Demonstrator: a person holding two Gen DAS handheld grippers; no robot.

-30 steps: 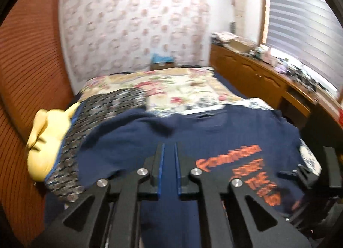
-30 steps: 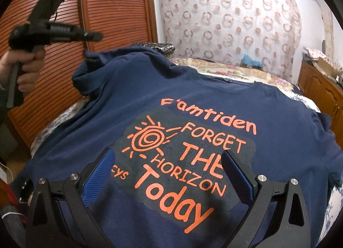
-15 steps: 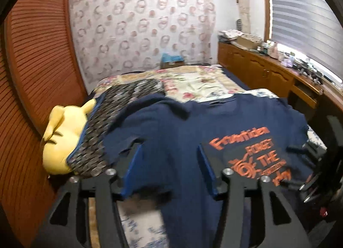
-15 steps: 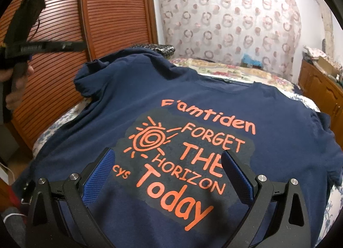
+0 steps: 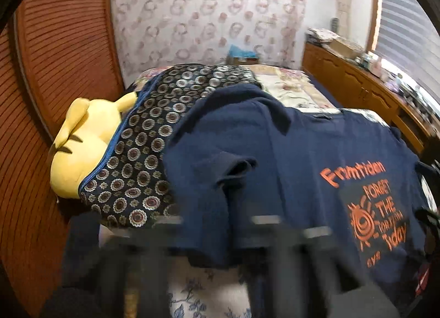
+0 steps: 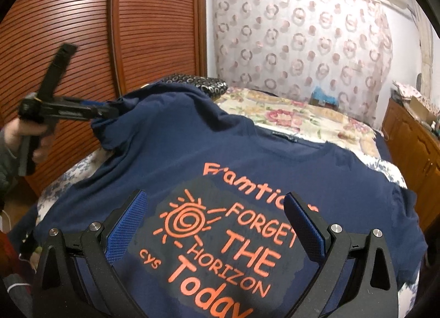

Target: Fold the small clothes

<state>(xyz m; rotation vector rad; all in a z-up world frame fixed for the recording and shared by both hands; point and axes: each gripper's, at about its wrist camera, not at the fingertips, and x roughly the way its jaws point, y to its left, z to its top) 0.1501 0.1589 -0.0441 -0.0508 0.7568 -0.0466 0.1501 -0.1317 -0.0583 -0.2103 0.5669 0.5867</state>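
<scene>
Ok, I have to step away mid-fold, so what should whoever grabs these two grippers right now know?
Left gripper: shut, apparently pinching the sleeve edge of the navy T-shirt; its own view is too blurred to confirm.
Right gripper: open, empty, hanging over the orange print.
Shirt: spread print side up on the bed, the far sleeve rumpled up against the patterned pillow.
Done: shirt laid out, no fold visible yet.
Left: bring that sleeve and side inward, then the other side, then fold bottom to collar.
</scene>
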